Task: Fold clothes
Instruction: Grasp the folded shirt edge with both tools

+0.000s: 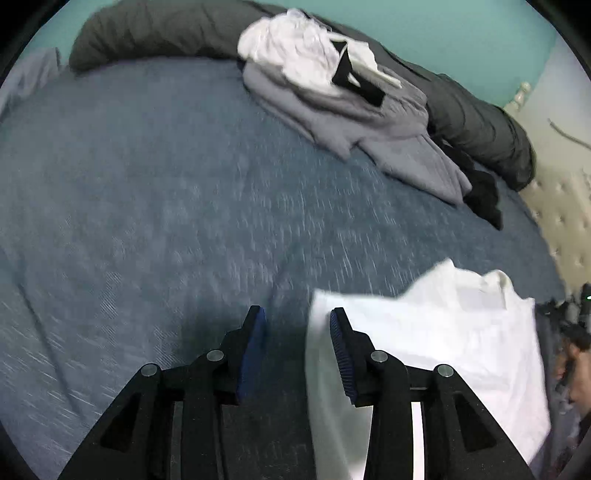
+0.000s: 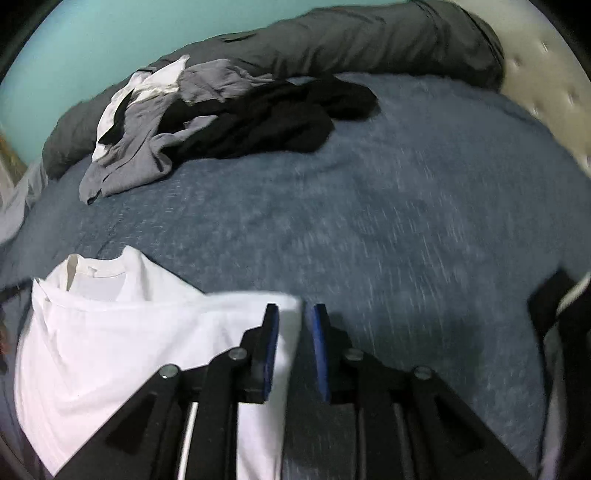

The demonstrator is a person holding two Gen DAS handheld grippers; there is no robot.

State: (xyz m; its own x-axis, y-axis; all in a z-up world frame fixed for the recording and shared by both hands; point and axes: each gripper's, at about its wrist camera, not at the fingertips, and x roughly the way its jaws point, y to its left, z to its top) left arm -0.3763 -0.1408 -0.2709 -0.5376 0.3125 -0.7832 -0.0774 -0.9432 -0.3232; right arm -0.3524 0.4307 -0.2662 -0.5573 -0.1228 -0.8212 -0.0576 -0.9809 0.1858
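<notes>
A white T-shirt [image 1: 443, 332] [image 2: 110, 339] lies folded into a narrow shape on the blue bedspread [image 1: 166, 203] [image 2: 406, 221], its collar at the far end. My left gripper [image 1: 297, 325] is open just above the shirt's left edge, which runs between the two fingers. My right gripper [image 2: 295, 321] is open with a narrower gap, over the shirt's right edge; white cloth shows against its left pad [image 2: 272, 332]. Neither gripper pinches the fabric. Both views are blurred by motion.
A loose pile sits at the far side of the bed: white cloth [image 1: 295, 44] [image 2: 122, 99], a grey garment [image 1: 351, 118] [image 2: 147, 147] and a black garment [image 1: 480, 195] [image 2: 277, 118]. A dark grey duvet roll [image 1: 155, 33] [image 2: 351, 40] lines the teal wall. The tufted headboard [image 1: 554, 206] [image 2: 543, 74] is at right.
</notes>
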